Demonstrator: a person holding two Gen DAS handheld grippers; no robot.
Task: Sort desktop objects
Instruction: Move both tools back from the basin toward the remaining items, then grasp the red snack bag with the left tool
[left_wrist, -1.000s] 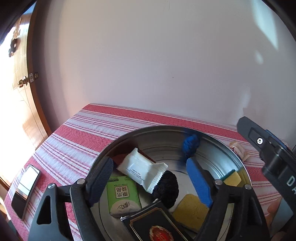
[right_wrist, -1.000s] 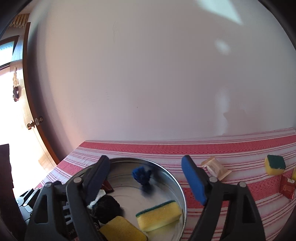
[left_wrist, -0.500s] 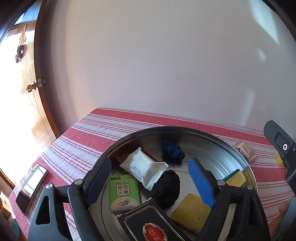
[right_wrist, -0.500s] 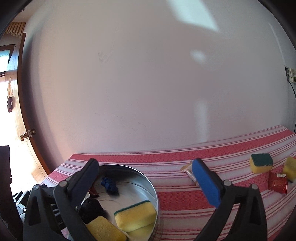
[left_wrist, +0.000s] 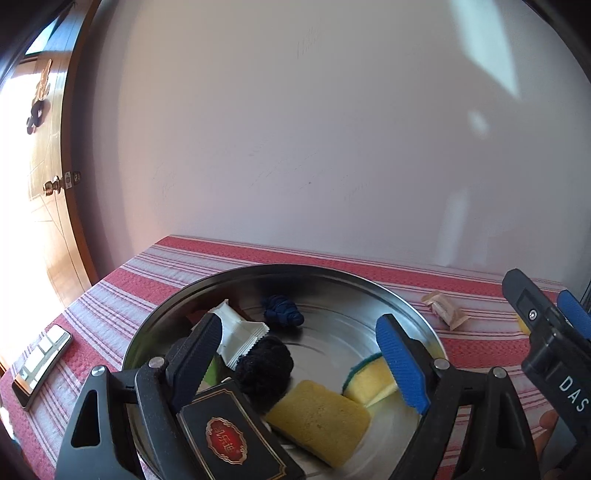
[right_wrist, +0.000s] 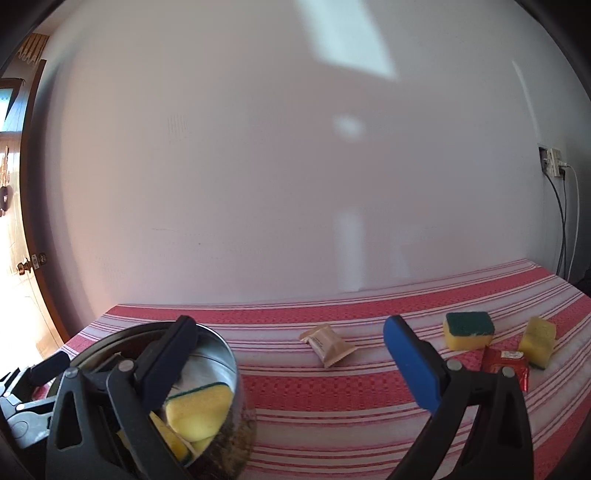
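Observation:
A round metal tin (left_wrist: 332, 273) sits on the red striped cloth. It holds a black box (left_wrist: 229, 439), a white packet (left_wrist: 240, 332), a black knitted ball (left_wrist: 266, 365), a blue knot (left_wrist: 282, 314), a yellow sponge (left_wrist: 321, 417) and a green-backed sponge (left_wrist: 369, 376). My left gripper (left_wrist: 299, 358) is open and empty above the tin. My right gripper (right_wrist: 291, 358) is open and empty, over the cloth beside the tin (right_wrist: 225, 354). Ahead of it lie a beige packet (right_wrist: 328, 343), two yellow sponges (right_wrist: 469, 330) (right_wrist: 537, 339) and a red packet (right_wrist: 506, 365).
A phone (left_wrist: 40, 362) lies on the cloth left of the tin. A white wall runs along the table's far edge. A wooden door (left_wrist: 40, 184) stands at the left. A wall socket with cables (right_wrist: 554, 166) is at the far right.
The blue knot left the right gripper and now lies in the tin. The right gripper swung right, away from the tin, toward the loose items. The left gripper shifted slightly over the tin.

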